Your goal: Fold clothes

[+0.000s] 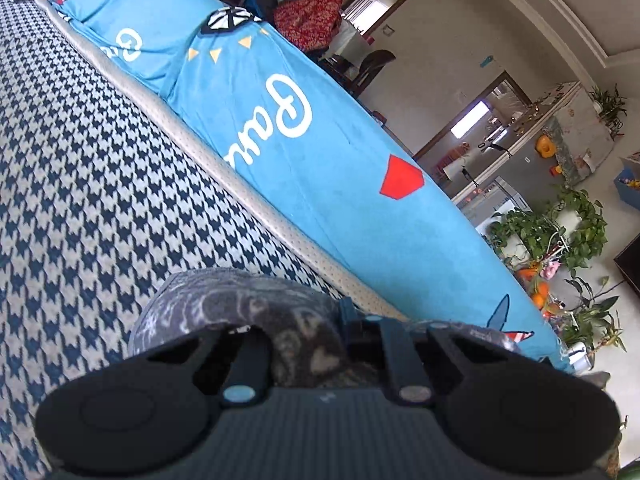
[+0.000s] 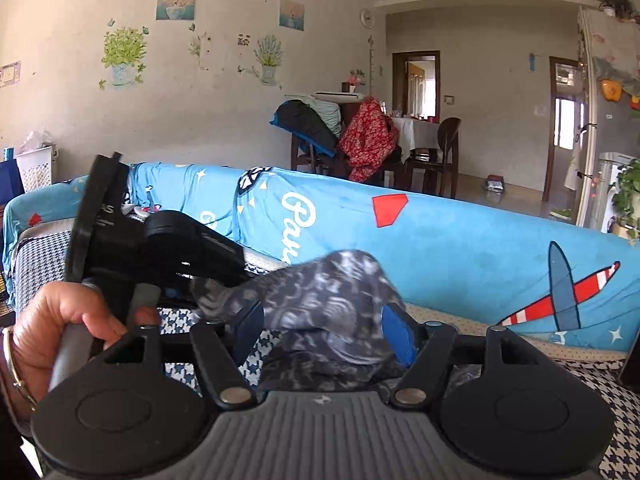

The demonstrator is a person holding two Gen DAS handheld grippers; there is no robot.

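dark grey patterned garment (image 2: 320, 304) bunched in a mound on the houndstooth sofa seat (image 1: 80, 168).

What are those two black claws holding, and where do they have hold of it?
Both grip the dark patterned garment. The right gripper pinches a bunched fold of it; the left gripper also clamps bunched cloth, though which part cannot be told.

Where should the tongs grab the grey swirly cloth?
Probably at its raised, bunched fold, coming in low from the front, level with the checked sofa seat. The fold humps up, so fingers can close either side. The right tongs already straddle it so; the left tongs look clamped on another part.
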